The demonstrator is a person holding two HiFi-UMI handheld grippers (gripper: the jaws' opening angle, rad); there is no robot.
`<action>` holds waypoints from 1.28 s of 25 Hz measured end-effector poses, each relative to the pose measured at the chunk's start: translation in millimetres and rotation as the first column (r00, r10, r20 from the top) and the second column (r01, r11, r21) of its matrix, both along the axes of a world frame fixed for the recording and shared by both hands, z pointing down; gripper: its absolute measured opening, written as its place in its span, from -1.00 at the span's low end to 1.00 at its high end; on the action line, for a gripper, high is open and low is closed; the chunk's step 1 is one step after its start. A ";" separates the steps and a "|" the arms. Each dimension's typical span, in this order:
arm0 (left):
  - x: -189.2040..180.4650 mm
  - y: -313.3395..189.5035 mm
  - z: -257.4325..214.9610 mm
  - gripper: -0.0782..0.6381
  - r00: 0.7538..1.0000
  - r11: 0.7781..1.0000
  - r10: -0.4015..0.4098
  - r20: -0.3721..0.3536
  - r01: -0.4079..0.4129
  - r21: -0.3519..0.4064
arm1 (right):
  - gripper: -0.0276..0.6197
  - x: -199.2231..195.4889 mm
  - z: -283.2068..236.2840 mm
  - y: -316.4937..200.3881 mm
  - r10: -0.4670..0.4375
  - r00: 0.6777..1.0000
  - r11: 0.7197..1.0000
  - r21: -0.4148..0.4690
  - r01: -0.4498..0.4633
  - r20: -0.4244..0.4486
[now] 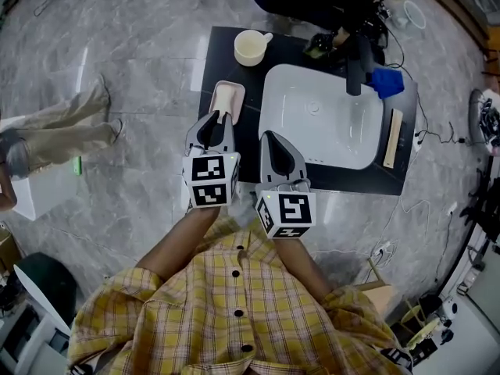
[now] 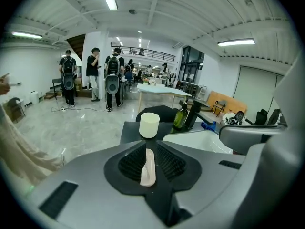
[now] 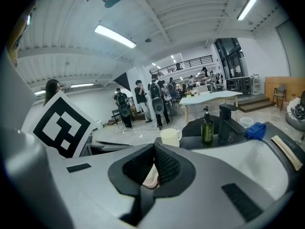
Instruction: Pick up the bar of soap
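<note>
The pale bar of soap (image 1: 223, 98) lies in a cream soap dish (image 1: 234, 87) on the left part of the black counter (image 1: 234, 143). My left gripper (image 1: 218, 120) points at the dish's near end, just short of the soap. In the left gripper view, my left gripper (image 2: 149, 143) shows its jaws a narrow slit apart, and the soap dish (image 2: 148, 168) shows through that slit beyond them; nothing is held. My right gripper (image 1: 269, 137) hovers over the counter beside the sink's left rim. In the right gripper view, my right gripper (image 3: 155, 145) has its pads meeting at the tips and holds nothing.
A white sink (image 1: 320, 116) with a black faucet (image 1: 354, 65) fills the counter's right side. A cream mug (image 1: 251, 48) stands behind the dish, a green bottle (image 3: 207, 127) and blue cloth (image 1: 387, 81) near the faucet. A person's leg (image 1: 62, 127) is at the left.
</note>
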State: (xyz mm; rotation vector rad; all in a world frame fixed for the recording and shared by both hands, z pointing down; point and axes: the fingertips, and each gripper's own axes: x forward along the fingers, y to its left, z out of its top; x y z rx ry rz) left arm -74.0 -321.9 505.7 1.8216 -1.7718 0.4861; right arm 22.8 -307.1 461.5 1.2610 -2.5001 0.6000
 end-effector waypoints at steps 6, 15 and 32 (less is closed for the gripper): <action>-7.7 -17.8 29.6 -0.52 0.999 0.997 0.032 0.002 -0.032 -0.074 | -0.85 -6.2 17.3 -11.8 0.024 1.000 0.999 -0.044 -0.025 -0.018; -16.4 -41.0 83.4 -0.33 1.000 0.979 0.028 -0.005 -0.028 -0.202 | -0.85 -15.1 47.1 -30.1 0.028 0.999 0.994 -0.101 -0.031 -0.033; -10.2 -54.5 169.9 -0.19 0.998 0.888 0.044 -0.044 -0.059 -0.455 | -0.85 -8.5 72.4 -58.5 0.040 0.999 0.983 -0.178 -0.041 -0.014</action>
